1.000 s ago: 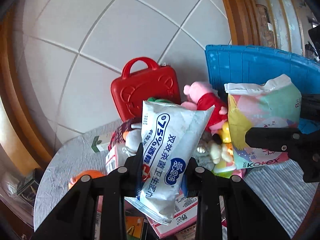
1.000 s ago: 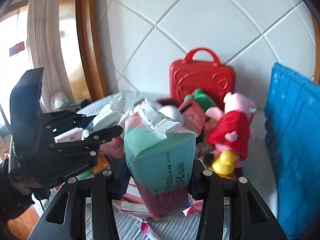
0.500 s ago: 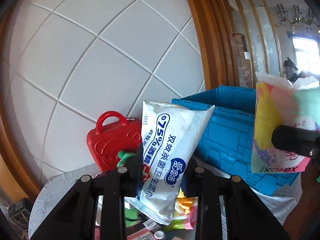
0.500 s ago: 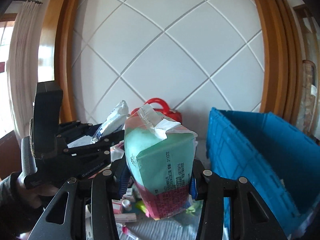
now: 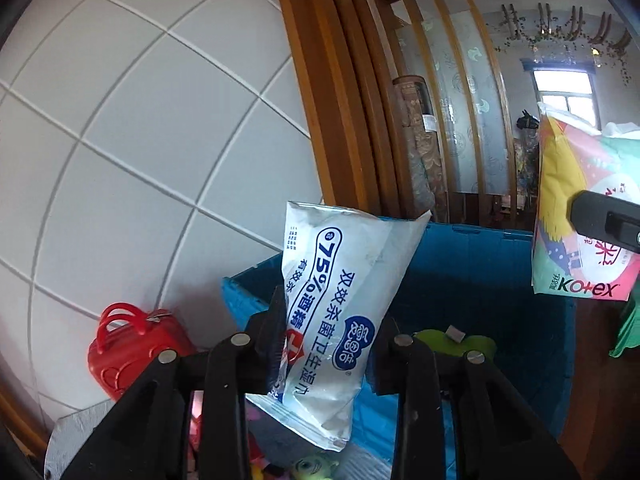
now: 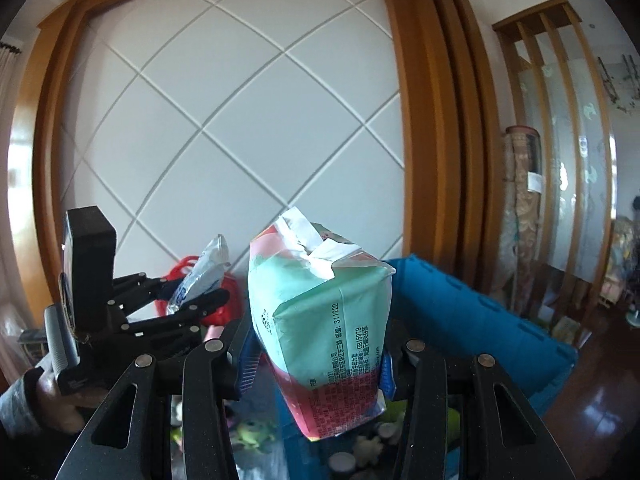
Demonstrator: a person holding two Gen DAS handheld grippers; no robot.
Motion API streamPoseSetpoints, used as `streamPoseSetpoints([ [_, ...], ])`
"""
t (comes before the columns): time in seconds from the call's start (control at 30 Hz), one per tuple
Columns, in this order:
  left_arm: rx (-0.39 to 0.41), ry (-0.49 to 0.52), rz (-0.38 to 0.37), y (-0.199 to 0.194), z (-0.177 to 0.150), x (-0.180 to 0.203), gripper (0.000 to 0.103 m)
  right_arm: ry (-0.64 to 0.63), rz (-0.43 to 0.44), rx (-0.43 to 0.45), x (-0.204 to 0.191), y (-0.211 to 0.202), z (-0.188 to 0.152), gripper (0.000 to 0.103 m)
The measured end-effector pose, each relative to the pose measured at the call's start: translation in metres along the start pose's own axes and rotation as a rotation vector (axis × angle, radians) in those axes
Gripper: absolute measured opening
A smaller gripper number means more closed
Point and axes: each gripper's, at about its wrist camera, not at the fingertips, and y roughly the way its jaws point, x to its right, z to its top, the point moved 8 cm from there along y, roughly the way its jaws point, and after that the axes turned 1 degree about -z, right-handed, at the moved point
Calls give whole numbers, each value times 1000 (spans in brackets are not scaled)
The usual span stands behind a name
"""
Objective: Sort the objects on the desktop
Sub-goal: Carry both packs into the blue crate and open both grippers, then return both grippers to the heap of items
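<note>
Since both packs came up off the table pile a second earlier, they now sat level with the crate (image 5: pixel 480 280) rim instead of low in front of the red case (image 5: pixel 128 344).

Wipes (image 5: pixel 340 320): upright between the jaws of the left gripper (image 5: pixel 328 328), out over the crate's near corner. Those jaws had just been opening, yet the fingers looked as if they were touching both sides and the pack hadn't slipped. I read that as the start of a drop, not a finished one.

Kotex pack (image 6: pixel 320 320): pinched firmly by the right gripper (image 6: pixel 316 356), no change in grip, held just beside the wipes and also above the crate.

My take: transport was basically done and release into the crate was next. Risk was the wipes catching the rim or falling outside it, since they hung near the corner.

View differences:
- Left wrist showed the crate's inside with something green in it, plus the Kotex front label. Only one finger of the right gripper showed.
- Right wrist showed the whole left gripper from the side and the hand (image 6: pixel 52 400) gripping its handle. Small toys sat below, blurred.
</note>
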Motion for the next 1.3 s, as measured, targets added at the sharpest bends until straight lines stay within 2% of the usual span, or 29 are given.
streamPoseSetpoints([
  [0.03,-18,5,-10,15,8,7,51,10,-17,-12,15,10,6,47],
  [0.07,-46,10,-16,32,17,19,63,22,-40,-36,33,24,9,49],
  [0.1,-68,11,-3,45,21,24,86,31,-63,-74,52,39,11,51],
  [0.13,-76,10,20,57,27,26,92,44,-80,-91,69,49,9,52],
  [0.17,-69,7,39,68,35,27,92,63,-91,-100,85,61,10,57],
  [0.2,-66,2,48,75,41,27,92,70,-97,-113,96,74,13,59],
  [0.33,-37,-69,91,77,60,21,92,79,-78,-99,117,86,21,59],
  [0.47,10,-115,136,58,47,13,92,87,-35,-51,116,77,23,60],
  [0.63,33,-126,195,28,22,1,92,83,-10,19,100,61,20,71],
  [0.77,46,-157,230,-1,2,-19,92,39,30,33,64,50,14,75],
  [0.87,50,-164,269,-28,-18,-41,93,22,71,51,33,42,12,84],
  [1.03,34,-156,330,-73,-49,-85,93,23,135,57,-25,34,11,87],
  [1.3,17,-98,459,-152,-91,-177,93,53,233,15,-121,40,-8,89],
])
